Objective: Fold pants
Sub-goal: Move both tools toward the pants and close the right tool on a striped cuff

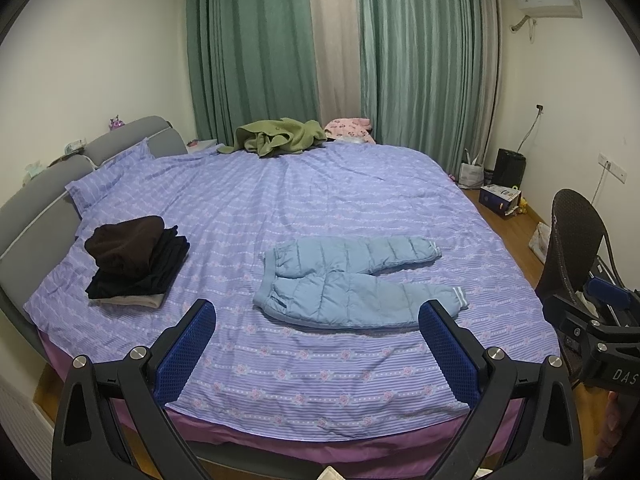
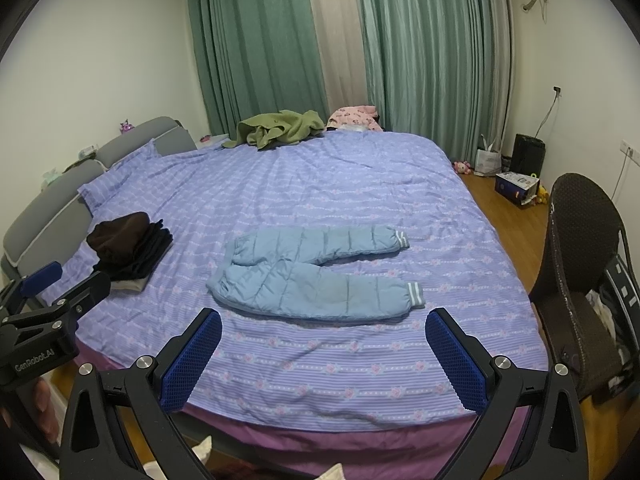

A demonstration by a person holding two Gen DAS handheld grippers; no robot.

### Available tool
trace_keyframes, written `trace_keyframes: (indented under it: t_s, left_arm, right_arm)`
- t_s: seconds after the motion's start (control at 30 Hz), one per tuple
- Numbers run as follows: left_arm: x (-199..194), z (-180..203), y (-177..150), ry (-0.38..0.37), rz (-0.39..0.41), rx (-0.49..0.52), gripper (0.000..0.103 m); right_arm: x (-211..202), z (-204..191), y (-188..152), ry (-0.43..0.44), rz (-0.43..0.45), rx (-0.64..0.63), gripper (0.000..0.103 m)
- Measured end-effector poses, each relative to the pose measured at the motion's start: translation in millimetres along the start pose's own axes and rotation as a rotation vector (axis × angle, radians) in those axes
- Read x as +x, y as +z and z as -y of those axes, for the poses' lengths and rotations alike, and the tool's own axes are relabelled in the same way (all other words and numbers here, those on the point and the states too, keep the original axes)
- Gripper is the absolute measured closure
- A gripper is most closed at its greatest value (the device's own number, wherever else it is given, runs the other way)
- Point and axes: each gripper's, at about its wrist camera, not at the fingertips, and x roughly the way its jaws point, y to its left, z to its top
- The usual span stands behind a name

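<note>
Light blue padded pants lie flat on the purple striped bed, waist to the left, both legs spread to the right with striped cuffs. They also show in the right wrist view. My left gripper is open and empty, held above the near edge of the bed, short of the pants. My right gripper is open and empty, also in front of the pants. The left gripper shows at the left edge of the right wrist view.
A stack of folded dark clothes sits on the bed to the left. A green jacket and a pink garment lie at the far side. A wicker chair stands right of the bed. Boxes and bags sit on the floor.
</note>
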Motion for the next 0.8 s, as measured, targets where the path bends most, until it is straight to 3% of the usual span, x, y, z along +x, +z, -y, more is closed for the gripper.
trace_keyframes:
  t_s: [0.33, 0.53, 0.7, 0.8]
  left_arm:
    - [13.4, -25.4, -3.9, 0.044, -0.018, 0.005, 0.000]
    - [51.2, -55.2, 0.9, 0.038, -0.061, -0.034, 0.000]
    - [86.9, -72.7, 6.4, 0.025, -0.114, -0.023, 0.000]
    - [108.9, -73.0, 12.7, 0.007, -0.110, 0.007, 0.000]
  right_arm:
    - [28.3, -14.1, -1.1, 0.022, -0.041, 0.013, 0.000]
    - [59.7, -29.3, 4.4, 0.013, -0.088, 0.035, 0.000]
    - [93.5, -31.3, 12.7, -0.053, -0.125, 0.086, 0.000]
    - [104.3, -28.8, 20.0, -0.091, -0.102, 0.111, 0.000]
